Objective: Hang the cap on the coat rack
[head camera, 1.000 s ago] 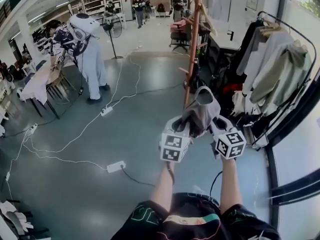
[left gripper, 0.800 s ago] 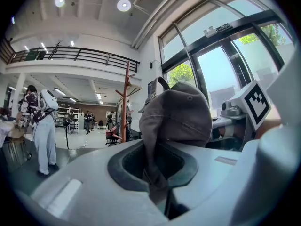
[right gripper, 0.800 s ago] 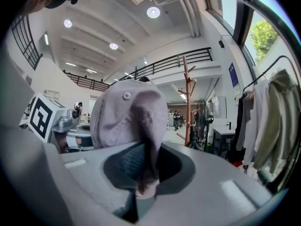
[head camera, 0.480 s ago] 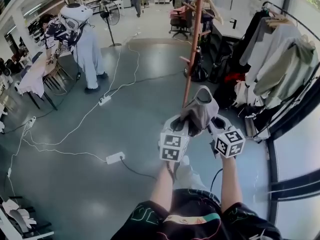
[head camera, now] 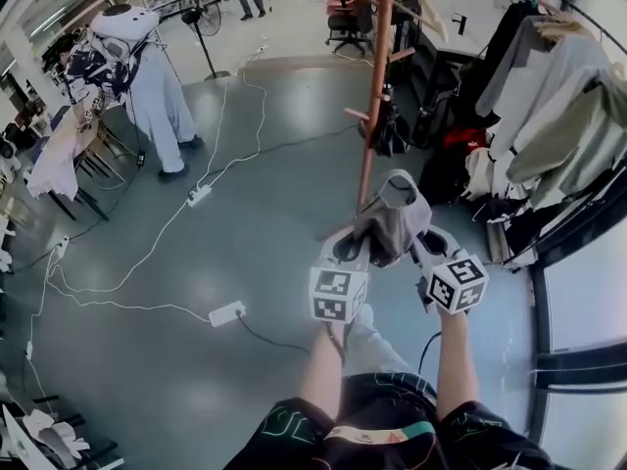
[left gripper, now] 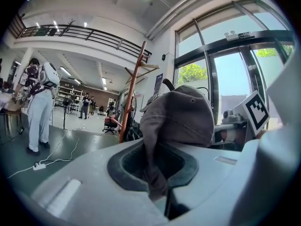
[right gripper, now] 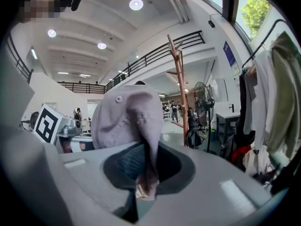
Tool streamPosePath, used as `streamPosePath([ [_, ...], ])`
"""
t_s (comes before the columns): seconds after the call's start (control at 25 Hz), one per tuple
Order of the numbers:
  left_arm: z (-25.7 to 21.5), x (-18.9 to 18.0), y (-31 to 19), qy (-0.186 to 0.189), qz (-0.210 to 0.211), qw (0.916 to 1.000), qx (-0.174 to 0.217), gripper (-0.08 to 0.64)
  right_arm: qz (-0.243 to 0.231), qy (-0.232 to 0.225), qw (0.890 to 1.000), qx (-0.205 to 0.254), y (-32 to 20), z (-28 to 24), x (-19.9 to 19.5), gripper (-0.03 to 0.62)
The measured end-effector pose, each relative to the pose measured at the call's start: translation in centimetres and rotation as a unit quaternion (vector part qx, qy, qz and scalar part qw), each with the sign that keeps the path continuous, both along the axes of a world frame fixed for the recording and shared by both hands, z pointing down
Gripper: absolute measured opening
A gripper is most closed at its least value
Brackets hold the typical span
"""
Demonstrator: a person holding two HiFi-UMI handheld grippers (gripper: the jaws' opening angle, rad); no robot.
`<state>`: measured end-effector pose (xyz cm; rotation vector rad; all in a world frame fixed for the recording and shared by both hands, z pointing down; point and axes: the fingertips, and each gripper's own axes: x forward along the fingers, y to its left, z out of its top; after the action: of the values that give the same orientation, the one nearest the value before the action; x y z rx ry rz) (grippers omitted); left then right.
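A grey cap is held up between both grippers, just in front of the wooden coat rack. My left gripper is shut on the cap's left edge, whose cloth runs down between the jaws. My right gripper is shut on the right edge, with the cap's fabric pinched in the jaws. The cap's crown rises above the left jaws, and the crown fills the middle of the right gripper view. The coat rack's pole stands beyond the cap, with the rack's pegs angled upward.
A clothes rail with hanging garments stands at the right. White cables and a power strip lie on the grey floor. A person stands at a table on the left. A fan and an office chair stand farther back.
The view has tilted downward a little and the coat rack has come closer. Both grippers keep hold of the cap in the same pose.
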<state>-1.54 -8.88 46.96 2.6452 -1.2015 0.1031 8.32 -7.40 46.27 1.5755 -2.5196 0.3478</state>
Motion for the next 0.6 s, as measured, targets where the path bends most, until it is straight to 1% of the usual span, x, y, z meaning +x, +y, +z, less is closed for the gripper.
streamPosePath([
  [0.08, 0.6, 0.6, -2.0, 0.004, -0.001, 0.9999, -0.012, 0.044, 0.000, -0.004, 1.000, -0.007, -2.0, 0.5, 0.6, 0.037],
  [0.2, 1.5, 1.5, -5.4, 0.000, -0.004, 0.9996, -0.026, 0.045, -0.001, -0.010, 1.000, -0.019, -5.1, 1.4, 1.6, 0.037],
  [0.4, 1.3, 4.2, -11.2, -0.003, -0.001, 0.9994, -0.035, 0.044, 0.002, -0.033, 0.999, -0.022, -10.7, 0.9, 4.3, 0.037],
  [0.48, 1.2, 5.3, -13.1, -0.013, -0.001, 0.9993, -0.035, 0.044, 0.001, -0.039, 0.999, -0.019, -12.5, 0.3, 5.5, 0.037],
  [0.6, 0.1, 7.4, -15.9, -0.036, 0.013, 0.9991, -0.020, 0.046, 0.010, -0.051, 0.999, -0.007, -15.4, -1.0, 7.7, 0.038],
])
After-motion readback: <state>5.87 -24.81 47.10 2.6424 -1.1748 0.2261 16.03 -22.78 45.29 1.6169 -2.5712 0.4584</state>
